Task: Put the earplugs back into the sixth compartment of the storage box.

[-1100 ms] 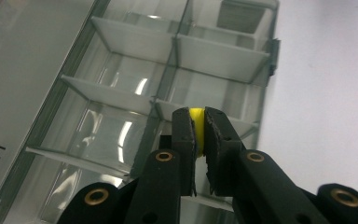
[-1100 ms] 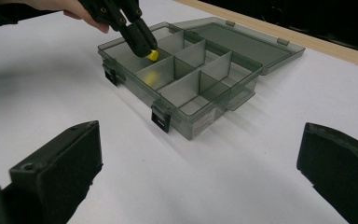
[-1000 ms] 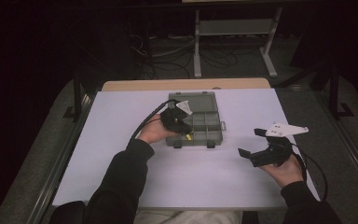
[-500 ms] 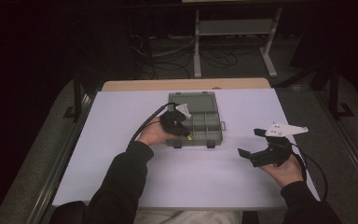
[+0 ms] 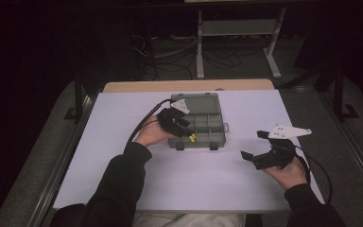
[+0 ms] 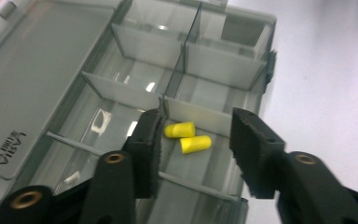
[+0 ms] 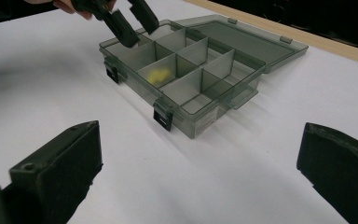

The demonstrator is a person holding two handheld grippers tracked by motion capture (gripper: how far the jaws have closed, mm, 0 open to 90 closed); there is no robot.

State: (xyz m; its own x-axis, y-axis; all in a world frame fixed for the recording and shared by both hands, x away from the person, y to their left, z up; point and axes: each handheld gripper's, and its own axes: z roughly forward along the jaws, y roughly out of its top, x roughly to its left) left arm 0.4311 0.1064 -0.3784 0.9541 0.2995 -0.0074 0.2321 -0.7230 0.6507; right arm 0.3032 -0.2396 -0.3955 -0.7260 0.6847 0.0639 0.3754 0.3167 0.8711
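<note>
White table (image 5: 123, 142) under me: my left gripper (image 6: 193, 140) hangs above the box (image 5: 203, 101), jaws just opened and empty, two earplugs (image 6: 189, 136) in a compartment below. My right gripper (image 5: 254, 147) waits wide apart.

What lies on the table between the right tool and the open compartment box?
Nothing: in the right gripper view the white table surface between the right tool and the compartment box is bare; the high view agrees.
</note>
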